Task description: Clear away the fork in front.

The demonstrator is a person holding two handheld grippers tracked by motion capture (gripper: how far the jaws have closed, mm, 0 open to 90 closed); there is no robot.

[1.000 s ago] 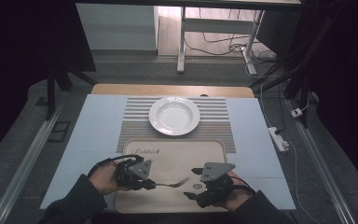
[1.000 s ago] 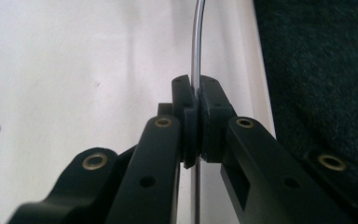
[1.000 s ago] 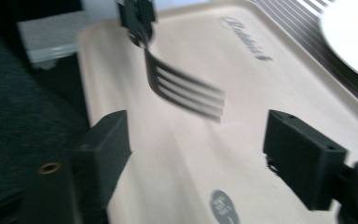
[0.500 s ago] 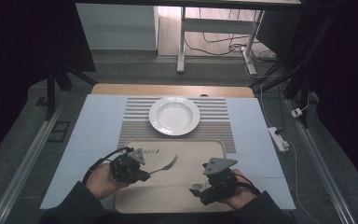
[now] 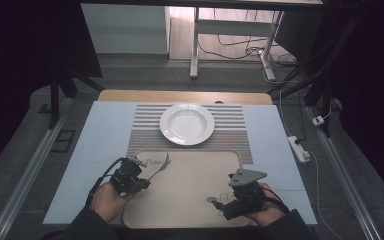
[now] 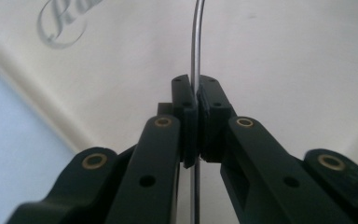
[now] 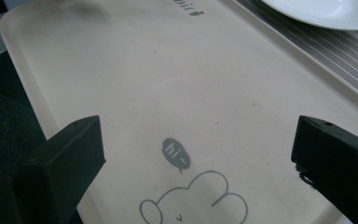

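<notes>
Tray [image 7: 121,70] printing: a speech bubble reading "hi~" above a cloud figure; script at its far edge is not legible. Left gripper [image 5: 139,174] is clenched on a slim, shiny metal fork [image 5: 159,166], which now sits over the tray's far-left corner, having shifted left. Right gripper [image 5: 219,202], over the tray's near-right corner, has just been opening and holds nothing. Plate [image 5: 187,123] lies beyond the tray.

tray [image 7: 121,70] | speech bubble print [image 7: 175,152]: "hi~"
</notes>
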